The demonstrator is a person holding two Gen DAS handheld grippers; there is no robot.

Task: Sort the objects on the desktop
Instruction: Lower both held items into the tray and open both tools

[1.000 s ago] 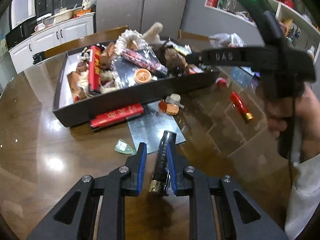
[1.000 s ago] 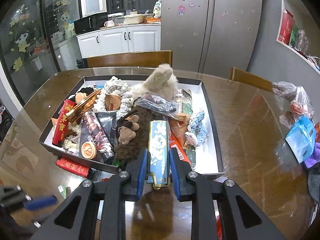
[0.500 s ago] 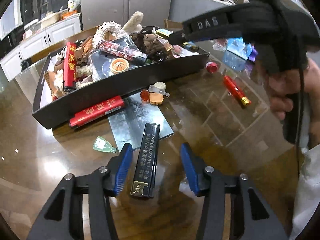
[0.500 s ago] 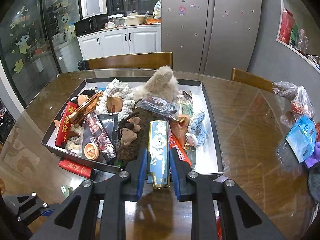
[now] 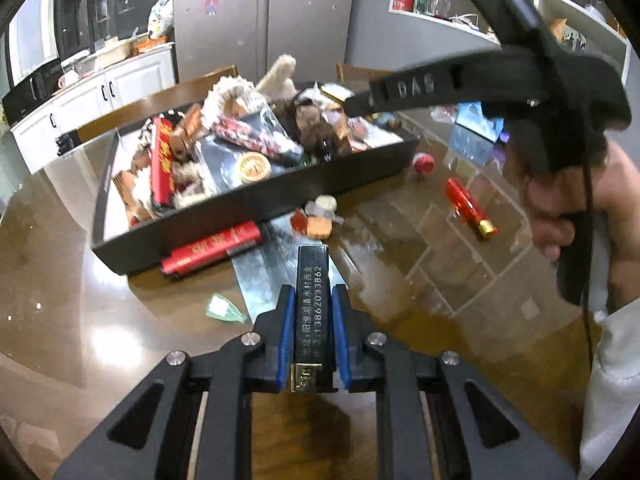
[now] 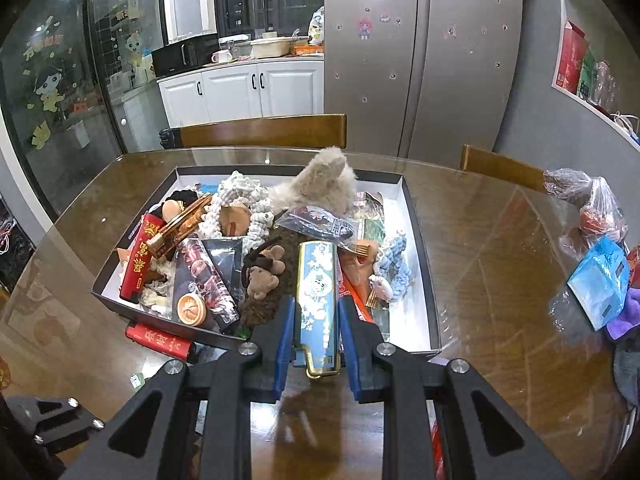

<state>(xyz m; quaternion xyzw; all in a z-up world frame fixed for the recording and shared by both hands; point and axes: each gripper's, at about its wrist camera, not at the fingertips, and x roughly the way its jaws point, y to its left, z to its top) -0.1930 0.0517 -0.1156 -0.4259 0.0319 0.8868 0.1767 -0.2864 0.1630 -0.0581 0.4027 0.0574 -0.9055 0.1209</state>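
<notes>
Left gripper (image 5: 313, 334) fingers, open around the black lighter (image 5: 313, 300) half a second ago, now clamp it just above the worktop (image 5: 100, 320) near edge, ready for sorting; right gripper (image 6: 316, 330) holds blue lighter (image 6: 318, 300).

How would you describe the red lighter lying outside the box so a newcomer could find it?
Start at the black box on the brown table. Against its near outer wall lies a red lighter, flat, printed with gold characters. Unlike the red one inside the box, it rests on the tabletop.
</notes>
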